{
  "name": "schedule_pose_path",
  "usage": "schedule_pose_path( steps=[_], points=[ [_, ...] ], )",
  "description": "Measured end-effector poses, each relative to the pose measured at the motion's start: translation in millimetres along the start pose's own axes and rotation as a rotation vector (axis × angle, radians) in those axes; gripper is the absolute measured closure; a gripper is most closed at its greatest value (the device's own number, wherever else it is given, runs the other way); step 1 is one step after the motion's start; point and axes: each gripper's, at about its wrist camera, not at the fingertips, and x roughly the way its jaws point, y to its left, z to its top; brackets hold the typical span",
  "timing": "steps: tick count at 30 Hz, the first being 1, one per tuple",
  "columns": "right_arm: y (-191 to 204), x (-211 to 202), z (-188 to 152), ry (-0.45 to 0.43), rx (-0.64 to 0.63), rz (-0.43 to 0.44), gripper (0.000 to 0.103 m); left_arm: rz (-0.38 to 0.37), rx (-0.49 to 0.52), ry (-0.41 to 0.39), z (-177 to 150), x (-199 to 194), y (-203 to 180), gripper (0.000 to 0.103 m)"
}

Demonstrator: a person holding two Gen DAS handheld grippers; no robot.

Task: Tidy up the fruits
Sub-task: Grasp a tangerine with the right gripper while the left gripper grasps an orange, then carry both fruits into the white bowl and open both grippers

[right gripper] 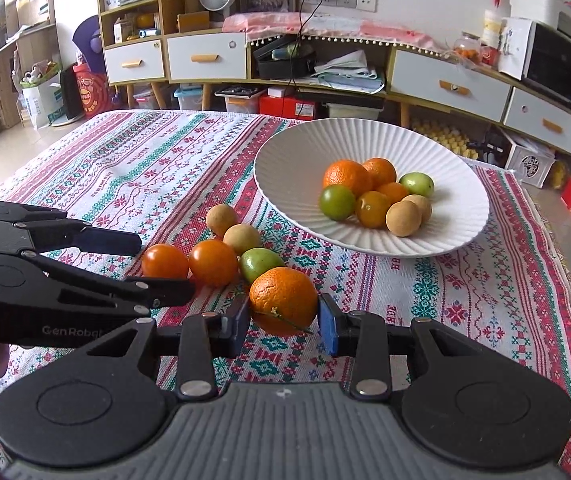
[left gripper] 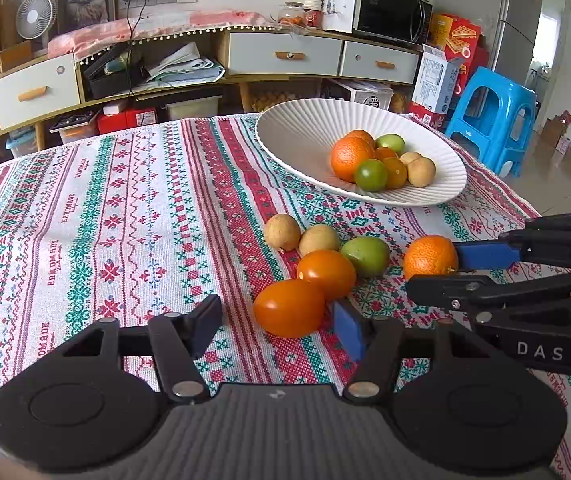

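Observation:
A white ribbed plate (left gripper: 285, 120) (right gripper: 281, 148) holds several fruits at the table's far right. Loose on the patterned cloth lie two tan round fruits (left gripper: 281, 232), a green fruit (left gripper: 365, 255) and two orange tomatoes. My left gripper (left gripper: 275, 326) (right gripper: 161, 266) is open around the nearer orange tomato (left gripper: 289, 308) (right gripper: 164, 260). Its blue right pad is at the tomato's side and a gap shows on the left. My right gripper (right gripper: 283, 326) (left gripper: 437, 272) is shut on a mandarin orange (right gripper: 283, 300) (left gripper: 429, 258) low over the cloth.
The second orange tomato (left gripper: 326, 274) touches the one between my left jaws. A sideboard with drawers (left gripper: 285, 54) and a microwave (left gripper: 389, 12) stands beyond the table. A blue plastic stool (left gripper: 493, 116) is at the table's far right corner.

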Motion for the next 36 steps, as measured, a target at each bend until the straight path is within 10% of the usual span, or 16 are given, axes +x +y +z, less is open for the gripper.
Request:
schedule_pose_path(
  steps=[4,36],
  points=[
    [-0.8,0.4,-1.0,0.004,-0.003,-0.002,0.070,0.001,0.012,-0.002,0.8,-0.4,-0.9,0.051],
    [-38.1,-2.3,43.8,-0.099,0.125,-0.051,0.070,-0.079,-0.024,-0.106,55.5,-13.8,-2.5,0.052]
  ],
)
